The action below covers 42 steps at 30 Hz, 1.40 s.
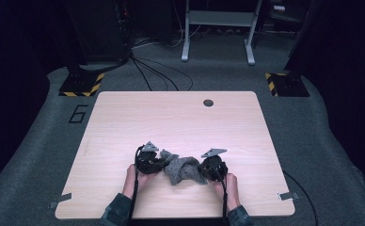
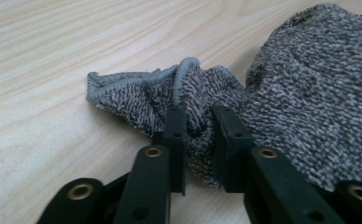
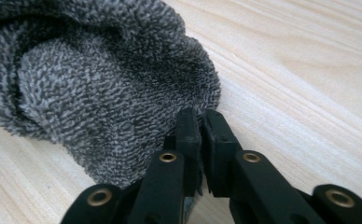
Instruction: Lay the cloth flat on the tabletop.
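Note:
A crumpled grey terry towel lies on the light wooden table near its front edge, between my two grippers. My left gripper sits at the towel's left end. In the left gripper view its jaws pinch a bunched fold of the towel just below the hemmed edge. My right gripper is at the towel's right end. In the right gripper view its jaws stand almost together on the thin edge of the towel. A hand holds each gripper from below.
A dark round grommet sits near the table's far edge. Grey tape strips mark the front corners. Beyond the table are cables on the floor, two yellow-and-black striped bases and a white frame.

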Each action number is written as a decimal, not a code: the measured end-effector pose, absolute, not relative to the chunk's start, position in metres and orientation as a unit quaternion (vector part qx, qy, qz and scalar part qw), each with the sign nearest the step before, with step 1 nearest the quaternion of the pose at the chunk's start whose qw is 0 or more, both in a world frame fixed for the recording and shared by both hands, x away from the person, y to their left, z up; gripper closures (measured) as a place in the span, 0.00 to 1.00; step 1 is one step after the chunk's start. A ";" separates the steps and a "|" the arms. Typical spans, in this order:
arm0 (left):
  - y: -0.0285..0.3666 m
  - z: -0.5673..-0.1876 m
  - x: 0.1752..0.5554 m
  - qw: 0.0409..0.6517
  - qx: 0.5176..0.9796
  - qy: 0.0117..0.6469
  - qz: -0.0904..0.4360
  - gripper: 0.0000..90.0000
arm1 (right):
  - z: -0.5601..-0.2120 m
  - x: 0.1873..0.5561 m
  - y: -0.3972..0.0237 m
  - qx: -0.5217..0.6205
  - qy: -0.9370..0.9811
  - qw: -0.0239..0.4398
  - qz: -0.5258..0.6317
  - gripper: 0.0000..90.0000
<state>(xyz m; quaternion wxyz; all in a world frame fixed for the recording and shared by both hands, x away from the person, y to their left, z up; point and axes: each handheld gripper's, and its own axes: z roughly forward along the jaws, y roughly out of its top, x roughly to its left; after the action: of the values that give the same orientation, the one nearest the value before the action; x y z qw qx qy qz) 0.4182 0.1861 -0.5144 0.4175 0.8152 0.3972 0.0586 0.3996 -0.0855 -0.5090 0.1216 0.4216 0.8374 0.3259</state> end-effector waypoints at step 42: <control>0.225 -0.503 0.419 0.403 0.787 0.458 0.088 0.65 | -0.498 0.414 -0.088 0.435 0.847 0.122 0.282 0.72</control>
<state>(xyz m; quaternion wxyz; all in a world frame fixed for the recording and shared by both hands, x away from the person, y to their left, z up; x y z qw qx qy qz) 0.4187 0.2247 -0.5031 0.4031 0.7875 0.4578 0.0883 0.4140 -0.0882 -0.4980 0.1218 0.4348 0.8466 0.2817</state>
